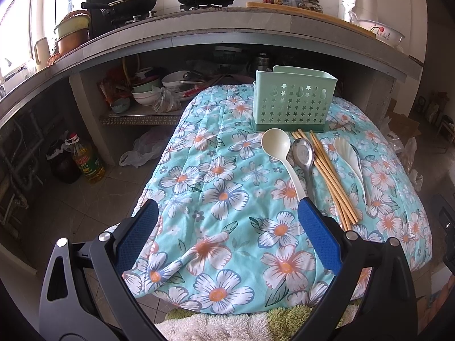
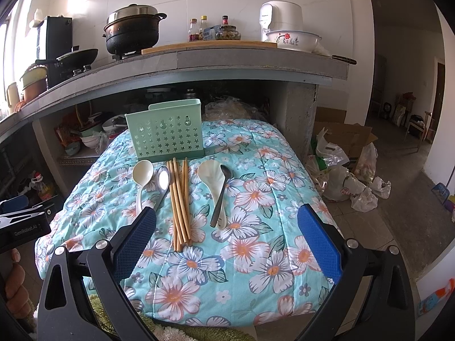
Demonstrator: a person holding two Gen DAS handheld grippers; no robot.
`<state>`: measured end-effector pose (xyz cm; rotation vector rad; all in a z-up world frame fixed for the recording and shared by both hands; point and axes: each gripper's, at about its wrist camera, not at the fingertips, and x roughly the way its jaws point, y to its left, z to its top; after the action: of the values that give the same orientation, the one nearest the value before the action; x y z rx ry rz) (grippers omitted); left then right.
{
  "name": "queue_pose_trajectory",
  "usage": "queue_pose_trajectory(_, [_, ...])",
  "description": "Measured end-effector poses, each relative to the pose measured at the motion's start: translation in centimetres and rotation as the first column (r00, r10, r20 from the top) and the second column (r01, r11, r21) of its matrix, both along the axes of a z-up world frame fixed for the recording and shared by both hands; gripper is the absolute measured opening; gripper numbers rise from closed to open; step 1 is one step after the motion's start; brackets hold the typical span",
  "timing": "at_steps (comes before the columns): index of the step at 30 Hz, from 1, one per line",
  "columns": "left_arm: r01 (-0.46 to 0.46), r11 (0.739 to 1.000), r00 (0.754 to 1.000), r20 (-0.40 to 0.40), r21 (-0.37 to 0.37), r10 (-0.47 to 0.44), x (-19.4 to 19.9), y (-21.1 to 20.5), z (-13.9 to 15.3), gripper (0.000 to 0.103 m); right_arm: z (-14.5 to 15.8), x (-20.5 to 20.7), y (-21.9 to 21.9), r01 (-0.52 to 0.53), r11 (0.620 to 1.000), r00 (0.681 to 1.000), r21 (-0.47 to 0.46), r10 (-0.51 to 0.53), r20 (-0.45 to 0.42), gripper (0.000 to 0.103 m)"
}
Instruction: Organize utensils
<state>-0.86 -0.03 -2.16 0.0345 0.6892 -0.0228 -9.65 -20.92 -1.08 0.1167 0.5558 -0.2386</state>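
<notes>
Green holder (image 2: 165,135), utensils lying beside it

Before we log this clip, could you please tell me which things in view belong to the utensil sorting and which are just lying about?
For the job:
- green utensil holder
- cream ladle
- metal spoon
- bamboo chopsticks
- white rice paddle
- dark spoon

Just lying about:
- black pot
- wok
- sauce bottles
- floral basin
- plastic bags
</notes>
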Motion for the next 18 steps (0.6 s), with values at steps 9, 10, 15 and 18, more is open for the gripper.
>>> queue_pose_trajectory(9, [0.006,1.000,1.000,-0.006,0.002,-0.006,0.5,0.0,0.0,0.095,-0.4,0.4,0.1,0.003,1.000,1.000,0.001,-0.003,-0.003,0.097])
queue_pose_trajectory(10, [0.007,1.000,1.000,-0.007,0.003,-0.007,0.5,-0.1,0.1,0.095,-0.4,0.4,0.1,0.003,1.000,1.000,0.001,-0.003,-0.003,0.097])
queue_pose_trajectory(15, [0.021,1.000,1.000,-0.022,0.013,-0.020,0.9,-0.6,-0.4,0.095,-0.6,1.0,-0.4,0.013,1.000,1.000,-0.008,-0.013,-0.019,0.097])
queue_pose_trajectory(18, [0.029,0.999,0.999,-0.029,0.018,-0.028,1.3,-0.7,-0.3,0.095,-0.6,1.8,-0.8,0.023,1.000,0.999,-0.010,-0.023,-0.026,0.097])
